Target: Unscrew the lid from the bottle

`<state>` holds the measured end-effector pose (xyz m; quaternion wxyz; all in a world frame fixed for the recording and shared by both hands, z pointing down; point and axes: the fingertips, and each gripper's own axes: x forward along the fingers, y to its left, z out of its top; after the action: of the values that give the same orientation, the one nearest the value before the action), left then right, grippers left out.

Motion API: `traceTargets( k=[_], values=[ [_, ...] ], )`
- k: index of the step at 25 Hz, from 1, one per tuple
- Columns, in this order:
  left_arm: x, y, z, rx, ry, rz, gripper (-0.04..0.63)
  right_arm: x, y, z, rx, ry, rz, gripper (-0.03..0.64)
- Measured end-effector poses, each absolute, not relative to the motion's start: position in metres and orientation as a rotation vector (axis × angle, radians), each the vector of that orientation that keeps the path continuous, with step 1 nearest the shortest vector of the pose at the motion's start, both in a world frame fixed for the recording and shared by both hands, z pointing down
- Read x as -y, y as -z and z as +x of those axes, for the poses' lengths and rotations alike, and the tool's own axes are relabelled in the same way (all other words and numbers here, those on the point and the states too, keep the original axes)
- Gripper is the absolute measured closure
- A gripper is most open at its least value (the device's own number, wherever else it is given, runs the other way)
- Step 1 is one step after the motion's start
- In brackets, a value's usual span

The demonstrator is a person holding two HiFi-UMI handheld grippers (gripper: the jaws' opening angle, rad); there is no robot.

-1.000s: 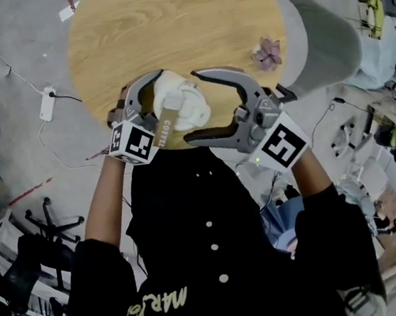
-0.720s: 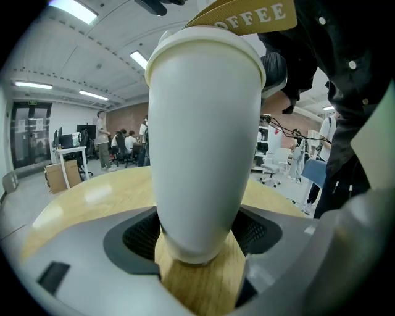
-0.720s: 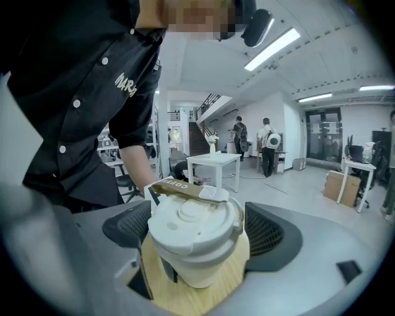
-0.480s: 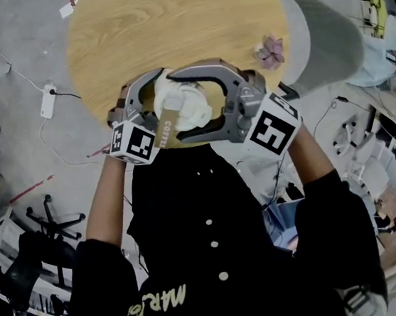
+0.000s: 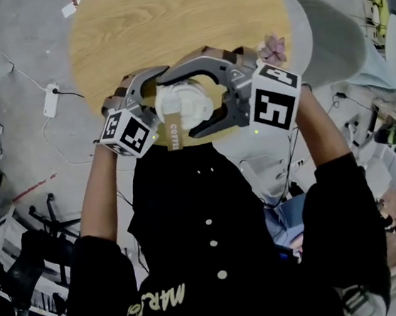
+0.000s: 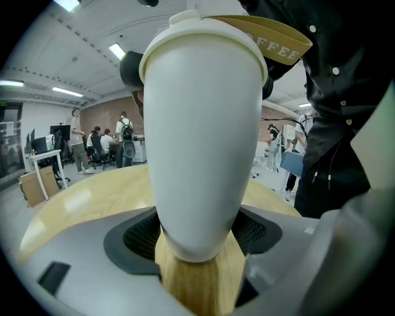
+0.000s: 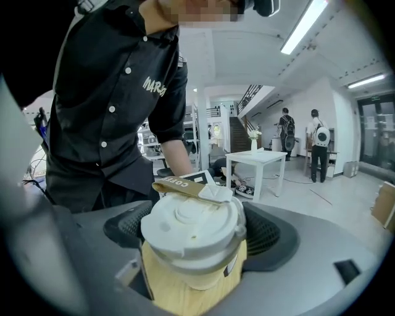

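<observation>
Left claw clamped on white plastic bottle at 6 o'clock edge of round wooden counter; right claw apart around white lid.

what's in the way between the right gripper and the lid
Nothing visible. The lid sits between the open jaws of the right gripper, whose pads are not yet closed on it. A brown paper strap lies across its top. The left gripper grips the bottle.

The brown strap on the white lid reads COFFEE, and the person's black shirt carries pale lettering that seems to begin MAR.
</observation>
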<state>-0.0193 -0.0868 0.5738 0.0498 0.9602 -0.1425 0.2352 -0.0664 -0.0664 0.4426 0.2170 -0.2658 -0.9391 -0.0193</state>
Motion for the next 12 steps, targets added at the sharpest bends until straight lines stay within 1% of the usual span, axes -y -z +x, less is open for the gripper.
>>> traceTargets(
  k=[3, 5, 8, 12],
  values=[
    [0.088, -0.573, -0.018, 0.443, -0.711, 2.92, 0.241, 0.067, -0.445, -0.063, 2.597, 0.006, -0.671, 0.16],
    [0.087, -0.572, -0.017, 0.454, -0.705, 2.919, 0.241, 0.068, -0.446, -0.053, 2.61, -0.035, -0.563, 0.127],
    [0.086, -0.572, -0.015, 0.475, -0.69, 2.915, 0.241, 0.079, -0.451, -0.043, 2.651, 0.005, -0.248, 0.124],
    [0.088, -0.574, -0.017, 0.486, -0.69, 2.914, 0.241, 0.08, -0.449, -0.056, 2.718, 0.026, 0.063, 0.118]
  ],
)
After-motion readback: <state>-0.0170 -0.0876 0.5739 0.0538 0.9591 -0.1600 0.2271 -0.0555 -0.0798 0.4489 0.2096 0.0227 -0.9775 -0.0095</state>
